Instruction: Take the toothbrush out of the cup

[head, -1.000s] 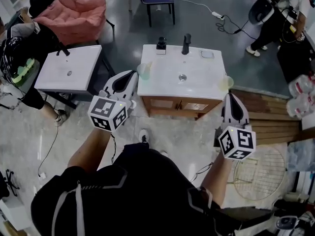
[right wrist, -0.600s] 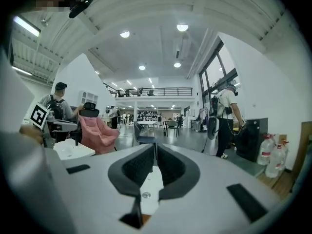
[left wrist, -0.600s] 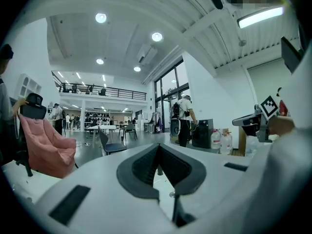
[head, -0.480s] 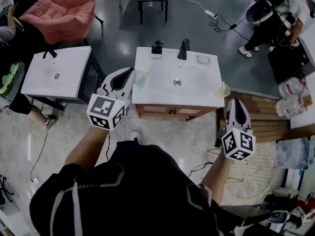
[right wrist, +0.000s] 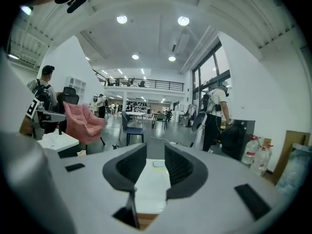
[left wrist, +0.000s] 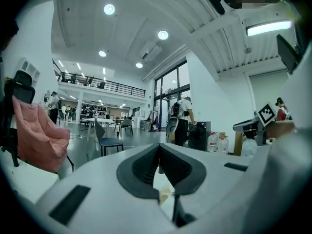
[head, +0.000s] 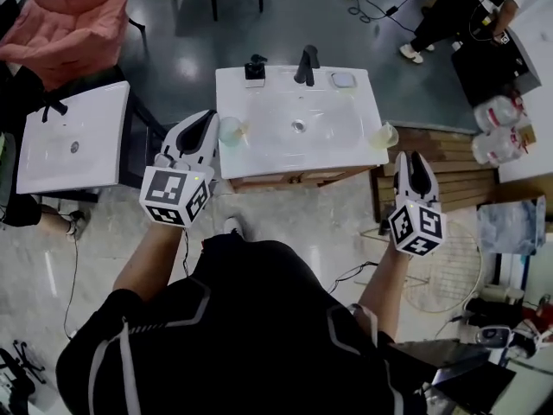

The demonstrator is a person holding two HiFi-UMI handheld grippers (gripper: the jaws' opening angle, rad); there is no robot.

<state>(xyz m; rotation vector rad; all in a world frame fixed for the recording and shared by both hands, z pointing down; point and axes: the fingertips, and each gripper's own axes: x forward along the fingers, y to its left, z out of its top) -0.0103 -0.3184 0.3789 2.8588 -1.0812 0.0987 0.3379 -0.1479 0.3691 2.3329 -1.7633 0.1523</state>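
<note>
Left claw (head: 207, 116) near cup (head: 230, 130), toothbrush indistinct

No word, number or brand can be read anywhere. The cube (head: 175, 199) on the left gripper (head: 207, 118) and the cube (head: 417, 229) on the right gripper (head: 416, 157) show only black-and-white square marker patterns, no letters. The labels on the bottles (head: 494, 143) at the right are too small to read.
</note>
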